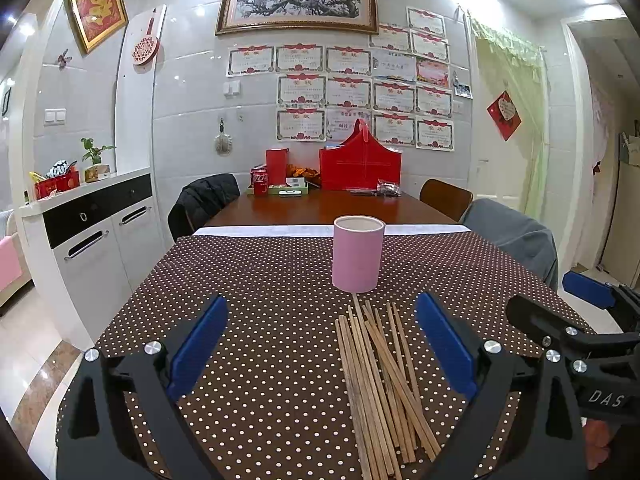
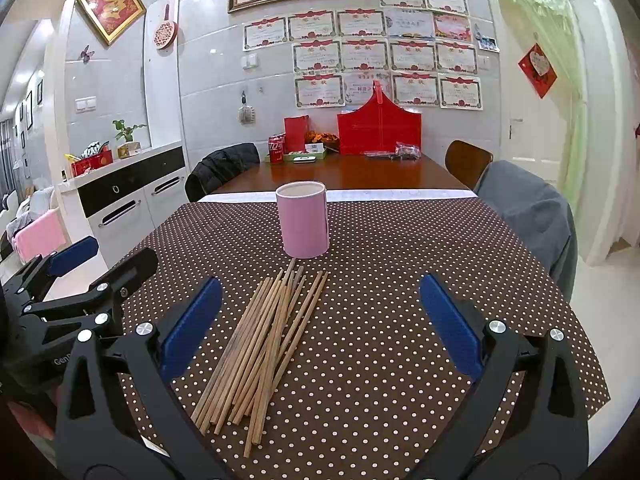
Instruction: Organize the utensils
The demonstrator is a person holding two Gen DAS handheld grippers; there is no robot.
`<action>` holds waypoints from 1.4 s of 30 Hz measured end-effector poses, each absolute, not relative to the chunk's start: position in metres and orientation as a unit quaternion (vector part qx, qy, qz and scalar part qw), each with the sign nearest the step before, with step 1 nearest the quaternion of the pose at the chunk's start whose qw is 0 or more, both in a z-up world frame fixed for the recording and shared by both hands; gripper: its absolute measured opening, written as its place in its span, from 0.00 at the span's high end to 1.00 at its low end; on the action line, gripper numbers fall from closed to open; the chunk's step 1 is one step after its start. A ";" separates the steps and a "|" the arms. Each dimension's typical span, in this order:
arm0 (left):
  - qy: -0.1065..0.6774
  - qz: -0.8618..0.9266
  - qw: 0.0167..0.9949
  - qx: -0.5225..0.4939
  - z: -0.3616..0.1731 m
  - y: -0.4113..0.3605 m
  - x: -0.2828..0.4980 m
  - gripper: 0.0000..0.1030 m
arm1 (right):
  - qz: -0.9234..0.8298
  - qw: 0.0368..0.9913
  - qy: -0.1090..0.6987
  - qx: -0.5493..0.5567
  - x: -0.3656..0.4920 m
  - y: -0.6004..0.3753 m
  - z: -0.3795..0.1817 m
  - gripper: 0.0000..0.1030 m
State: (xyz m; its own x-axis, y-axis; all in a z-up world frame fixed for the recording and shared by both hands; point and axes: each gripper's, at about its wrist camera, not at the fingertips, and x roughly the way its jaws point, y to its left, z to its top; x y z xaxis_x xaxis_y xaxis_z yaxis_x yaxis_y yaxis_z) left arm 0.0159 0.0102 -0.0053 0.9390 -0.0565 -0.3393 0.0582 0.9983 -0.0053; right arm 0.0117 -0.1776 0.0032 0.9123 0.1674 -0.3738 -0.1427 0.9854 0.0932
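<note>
A loose pile of several wooden chopsticks (image 1: pixel 380 380) lies on the brown dotted tablecloth, also in the right wrist view (image 2: pixel 264 340). A pink cylindrical holder (image 1: pixel 358 254) stands upright just behind the pile, open top empty as far as I see; it also shows in the right wrist view (image 2: pixel 303 220). My left gripper (image 1: pixel 322 344) is open and empty, above the cloth, with the pile toward its right finger. My right gripper (image 2: pixel 320 324) is open and empty, with the pile toward its left finger. Each gripper shows in the other's view, the right one (image 1: pixel 560 308) and the left one (image 2: pixel 104 256).
The dotted cloth (image 1: pixel 260 280) covers the near part of a wooden table (image 1: pixel 320 208). Red boxes, a can and packets (image 1: pixel 360 168) sit at the far end. Chairs with jackets stand left (image 1: pixel 204 204) and right (image 1: pixel 516 232). A white cabinet (image 1: pixel 100 232) is at left.
</note>
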 end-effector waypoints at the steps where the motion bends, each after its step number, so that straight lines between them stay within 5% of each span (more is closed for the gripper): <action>1: 0.172 -0.029 0.985 0.003 -0.006 0.010 0.016 0.09 | 0.079 0.977 0.194 0.032 0.012 -0.178 0.003 0.06; 19: 0.189 -0.031 0.981 0.000 -0.012 0.016 0.028 0.09 | 0.076 0.973 0.213 0.037 0.024 -0.175 0.000 0.06; 36: 0.279 -0.001 0.960 -0.011 -0.055 0.042 0.077 0.09 | 0.096 0.943 0.315 0.047 0.076 -0.151 -0.038 0.06; 40: 0.299 0.003 0.954 -0.014 -0.063 0.051 0.087 0.09 | 0.116 0.937 0.327 0.037 0.085 -0.139 -0.044 0.14; 42: 0.307 0.002 0.952 -0.020 -0.066 0.053 0.091 0.09 | 0.126 0.933 0.336 0.034 0.090 -0.132 -0.047 0.27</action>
State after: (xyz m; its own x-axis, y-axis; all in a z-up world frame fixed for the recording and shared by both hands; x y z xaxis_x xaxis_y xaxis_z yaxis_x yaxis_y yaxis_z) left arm 0.0912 0.0534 -0.0664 0.8118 -0.0094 -0.5839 -0.0153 0.9992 -0.0375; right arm 0.0897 -0.1317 -0.0466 0.7422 0.2578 -0.6186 -0.2127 0.9659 0.1474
